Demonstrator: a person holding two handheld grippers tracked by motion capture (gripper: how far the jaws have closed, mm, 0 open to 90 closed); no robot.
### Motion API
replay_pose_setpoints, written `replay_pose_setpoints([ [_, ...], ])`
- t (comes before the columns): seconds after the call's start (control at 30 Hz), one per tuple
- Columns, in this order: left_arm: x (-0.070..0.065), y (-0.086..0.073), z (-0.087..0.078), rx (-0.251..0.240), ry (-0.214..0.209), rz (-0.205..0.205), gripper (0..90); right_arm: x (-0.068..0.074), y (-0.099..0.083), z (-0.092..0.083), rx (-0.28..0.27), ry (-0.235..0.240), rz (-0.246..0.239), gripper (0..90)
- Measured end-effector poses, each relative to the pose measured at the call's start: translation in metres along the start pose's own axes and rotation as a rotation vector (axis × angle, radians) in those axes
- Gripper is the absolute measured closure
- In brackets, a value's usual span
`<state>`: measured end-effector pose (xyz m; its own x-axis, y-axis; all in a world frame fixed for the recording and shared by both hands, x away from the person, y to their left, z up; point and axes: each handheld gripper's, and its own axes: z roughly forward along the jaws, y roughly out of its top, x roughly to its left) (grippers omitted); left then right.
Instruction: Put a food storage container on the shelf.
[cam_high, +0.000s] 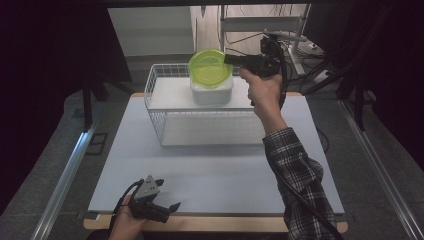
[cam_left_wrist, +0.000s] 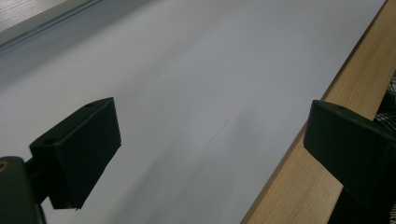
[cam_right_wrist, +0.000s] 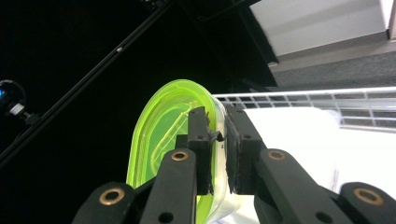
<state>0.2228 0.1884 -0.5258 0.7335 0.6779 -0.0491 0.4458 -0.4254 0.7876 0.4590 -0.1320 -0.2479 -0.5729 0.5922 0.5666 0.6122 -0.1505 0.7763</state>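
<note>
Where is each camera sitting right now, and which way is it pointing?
High view: above the near side, looking forward and down on the table, wire basket, both forearms.
Left gripper view: on the left hand-held gripper, facing bare tabletop, jaws apart.
Right gripper view: on the right hand-held gripper, clamping the green lid.
Shared: lid and basket, high and right views.

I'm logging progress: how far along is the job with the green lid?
Done: the right gripper has clamped the green lid's rim. In hand: the lid is tilted above the white container in the wire basket. Left: setting the lid somewhere. The left gripper idles open.
</note>
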Motion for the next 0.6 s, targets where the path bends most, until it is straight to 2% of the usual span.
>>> replay_pose_setpoints([
  [0.27, -0.001, 0.000, 0.000, 0.001, -0.004, 0.002, 3.6, -0.010, 0.006, 0.011, -0.011, -0.037, 0.030, 81.6],
  [0.6, -0.001, 0.000, 0.000, 0.002, -0.007, 0.006, 3.6, -0.012, 0.011, 0.022, 0.002, -0.101, 0.036, 80.1],
])
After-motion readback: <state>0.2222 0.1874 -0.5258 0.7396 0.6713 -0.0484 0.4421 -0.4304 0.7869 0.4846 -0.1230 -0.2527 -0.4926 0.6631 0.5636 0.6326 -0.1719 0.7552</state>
